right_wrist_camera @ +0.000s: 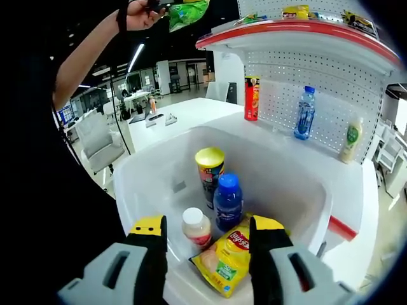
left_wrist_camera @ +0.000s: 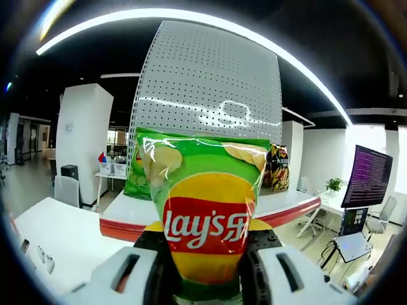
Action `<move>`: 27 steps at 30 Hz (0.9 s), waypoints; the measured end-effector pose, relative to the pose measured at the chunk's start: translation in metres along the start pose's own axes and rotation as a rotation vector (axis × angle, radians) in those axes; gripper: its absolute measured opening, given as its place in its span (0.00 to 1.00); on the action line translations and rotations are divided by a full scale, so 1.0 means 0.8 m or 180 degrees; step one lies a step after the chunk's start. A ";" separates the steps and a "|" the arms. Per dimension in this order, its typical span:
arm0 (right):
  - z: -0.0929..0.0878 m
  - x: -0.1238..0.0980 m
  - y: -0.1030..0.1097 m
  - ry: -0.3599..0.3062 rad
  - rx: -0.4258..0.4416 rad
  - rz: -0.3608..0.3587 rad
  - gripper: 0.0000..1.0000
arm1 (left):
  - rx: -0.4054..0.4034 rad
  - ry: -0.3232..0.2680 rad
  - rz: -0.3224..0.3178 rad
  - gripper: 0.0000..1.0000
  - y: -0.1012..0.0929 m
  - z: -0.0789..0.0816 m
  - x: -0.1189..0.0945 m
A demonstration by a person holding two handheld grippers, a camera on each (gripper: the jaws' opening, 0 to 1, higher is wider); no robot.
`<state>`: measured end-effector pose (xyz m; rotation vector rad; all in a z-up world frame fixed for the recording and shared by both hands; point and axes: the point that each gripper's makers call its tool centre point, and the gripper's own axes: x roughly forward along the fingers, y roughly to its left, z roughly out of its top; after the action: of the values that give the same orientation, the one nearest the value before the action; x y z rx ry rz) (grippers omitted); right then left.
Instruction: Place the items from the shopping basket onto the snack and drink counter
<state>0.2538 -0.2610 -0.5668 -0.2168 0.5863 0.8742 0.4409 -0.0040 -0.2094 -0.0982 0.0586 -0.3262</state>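
Green-and-yellow crinkly foil Lay's crisp bag (left_wrist_camera: 206, 216), pinched between the left gripper (left_wrist_camera: 206, 267) jaws, is raised toward the red-edged white top shelf (left_wrist_camera: 280, 210), while the right gripper (right_wrist_camera: 208, 244) hangs wide-jawed over the white plastic basket (right_wrist_camera: 299, 171) below that shelf.

In the left gripper view a chip bag (left_wrist_camera: 205, 219) stands at frame centre, clamped between the left gripper (left_wrist_camera: 206, 267) jaws. Behind it, a top shelf (left_wrist_camera: 286, 206) carries two more bags — one at its left (left_wrist_camera: 137, 178), one at its right (left_wrist_camera: 276, 168) — before a pegboard panel (left_wrist_camera: 210, 82).

In the right gripper view the right gripper (right_wrist_camera: 208, 254) jaws hang parted over a basket (right_wrist_camera: 299, 184) at lower centre. In it, a canister (right_wrist_camera: 210, 171) stands behind a bottle (right_wrist_camera: 227, 202); a small bottle (right_wrist_camera: 196, 227) sits lower left of that, a snack bag (right_wrist_camera: 227, 257) below. At upper right, a can (right_wrist_camera: 252, 98) and two bottles (right_wrist_camera: 305, 113) (right_wrist_camera: 350, 141) stand on the counter (right_wrist_camera: 210, 109).
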 end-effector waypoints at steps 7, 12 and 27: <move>-0.001 0.001 0.001 -0.0010 0.0027 -0.0013 0.50 | 0.0013 -0.0010 0.0030 0.36 0.011 0.008 0.018; -0.004 0.000 -0.001 -0.0010 0.0069 -0.0050 0.50 | 0.0025 -0.0030 0.0049 0.36 0.020 0.016 0.028; -0.003 -0.002 -0.005 -0.0022 0.0106 -0.0121 0.50 | 0.0059 -0.0067 0.0109 0.36 0.042 0.033 0.057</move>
<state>0.2552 -0.2656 -0.5678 -0.1941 0.5883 0.8276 0.4968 0.0149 -0.1885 -0.0822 0.0362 -0.2914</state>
